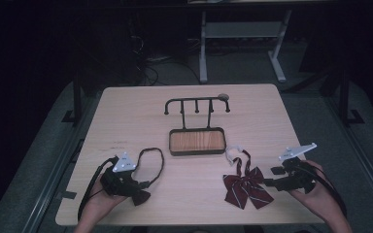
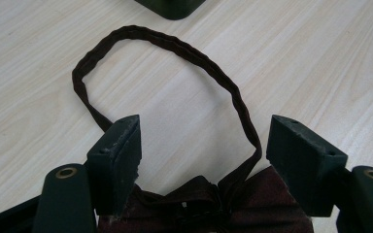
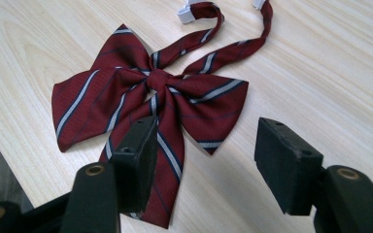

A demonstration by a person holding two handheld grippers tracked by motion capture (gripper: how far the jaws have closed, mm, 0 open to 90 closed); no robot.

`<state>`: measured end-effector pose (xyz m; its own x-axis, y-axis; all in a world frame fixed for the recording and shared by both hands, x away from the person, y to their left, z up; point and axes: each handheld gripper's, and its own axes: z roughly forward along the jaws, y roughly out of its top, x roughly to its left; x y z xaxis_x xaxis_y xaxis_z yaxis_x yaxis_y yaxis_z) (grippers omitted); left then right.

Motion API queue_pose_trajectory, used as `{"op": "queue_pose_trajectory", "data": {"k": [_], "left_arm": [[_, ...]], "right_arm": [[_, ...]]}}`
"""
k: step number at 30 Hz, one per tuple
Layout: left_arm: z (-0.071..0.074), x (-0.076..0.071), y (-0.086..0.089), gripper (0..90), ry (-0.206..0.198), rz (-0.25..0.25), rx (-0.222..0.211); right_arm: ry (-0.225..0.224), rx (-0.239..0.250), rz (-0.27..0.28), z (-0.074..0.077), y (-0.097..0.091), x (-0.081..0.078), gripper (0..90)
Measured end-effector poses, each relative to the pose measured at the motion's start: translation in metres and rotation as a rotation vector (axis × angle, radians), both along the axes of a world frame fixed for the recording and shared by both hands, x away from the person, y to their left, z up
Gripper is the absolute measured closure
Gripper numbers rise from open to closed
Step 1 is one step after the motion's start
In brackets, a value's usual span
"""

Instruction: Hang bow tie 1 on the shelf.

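Looking from high view: your left gripper sits over dark bow tie at near-left of table; right gripper beside striped bow tie; rack with tray behind. Left gripper view: jaws wide, knot between, probably ungripped; strap loop lies flat. Right gripper view: jaws apart, holding nothing. Cloth soft, light, floppy; pinch at centre knot.

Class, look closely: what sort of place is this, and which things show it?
Probably a lab or workshop recording station: a plain wooden table in a dark room, metal desk legs and loose cables on the floor behind it.
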<state>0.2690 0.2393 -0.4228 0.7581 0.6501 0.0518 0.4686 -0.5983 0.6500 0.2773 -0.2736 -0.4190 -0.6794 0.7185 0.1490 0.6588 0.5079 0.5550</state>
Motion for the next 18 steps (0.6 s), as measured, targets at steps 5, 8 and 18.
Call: {"op": "queue_pose_trajectory", "data": {"k": [5, 8, 18], "left_arm": [[0.001, -0.001, 0.001, 28.7, -0.002, 0.003, 0.000], [0.001, -0.001, 0.002, 28.6, -0.009, 0.005, -0.003], [0.002, 0.001, 0.006, 28.5, -0.015, 0.007, -0.001]], "right_arm": [[0.006, -0.028, 0.017, 0.005, 0.007, 0.006, 44.1], [0.006, -0.032, 0.024, 0.008, 0.009, 0.009, 45.2], [0.017, -0.059, 0.041, 0.016, 0.025, 0.032, 47.0]]}}
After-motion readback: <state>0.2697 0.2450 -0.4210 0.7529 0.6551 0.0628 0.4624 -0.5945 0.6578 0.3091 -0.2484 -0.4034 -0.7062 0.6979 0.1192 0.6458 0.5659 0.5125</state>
